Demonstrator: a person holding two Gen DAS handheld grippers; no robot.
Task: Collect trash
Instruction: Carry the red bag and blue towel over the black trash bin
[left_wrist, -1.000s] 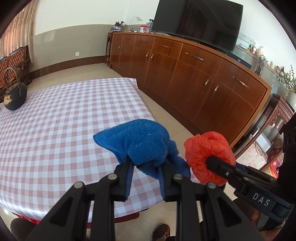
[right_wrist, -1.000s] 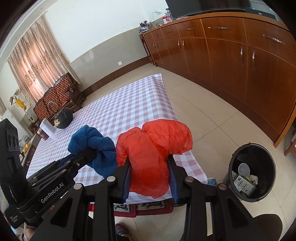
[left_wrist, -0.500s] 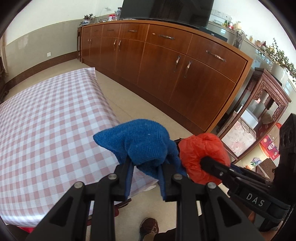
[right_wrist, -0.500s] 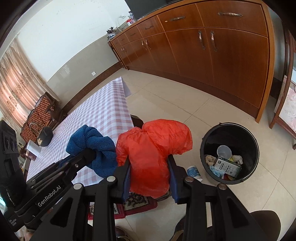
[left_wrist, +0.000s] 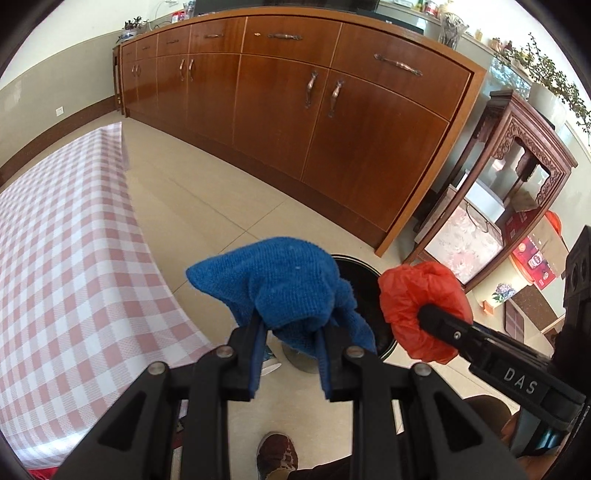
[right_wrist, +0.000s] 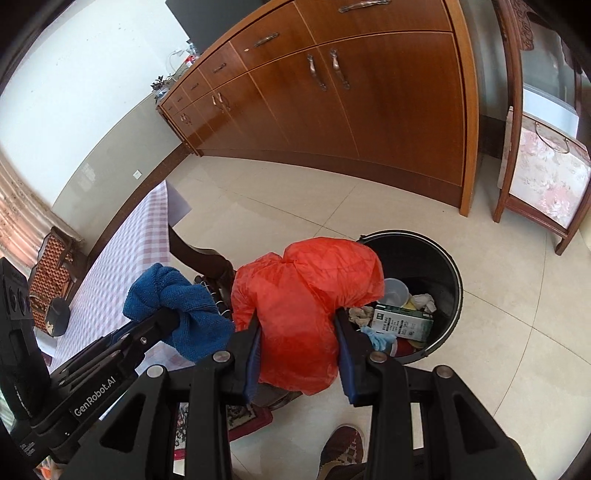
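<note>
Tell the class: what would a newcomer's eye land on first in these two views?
First, the red bag clamped in the right gripper, just beside the black bin, which already holds rubbish. Next, the blue cloth pinched in the left gripper. Behind both runs a long wooden sideboard.

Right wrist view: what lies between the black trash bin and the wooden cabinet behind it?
In the right wrist view, only bare beige floor tiles lie between the black trash bin and the wooden cabinet; nothing stands there.
</note>
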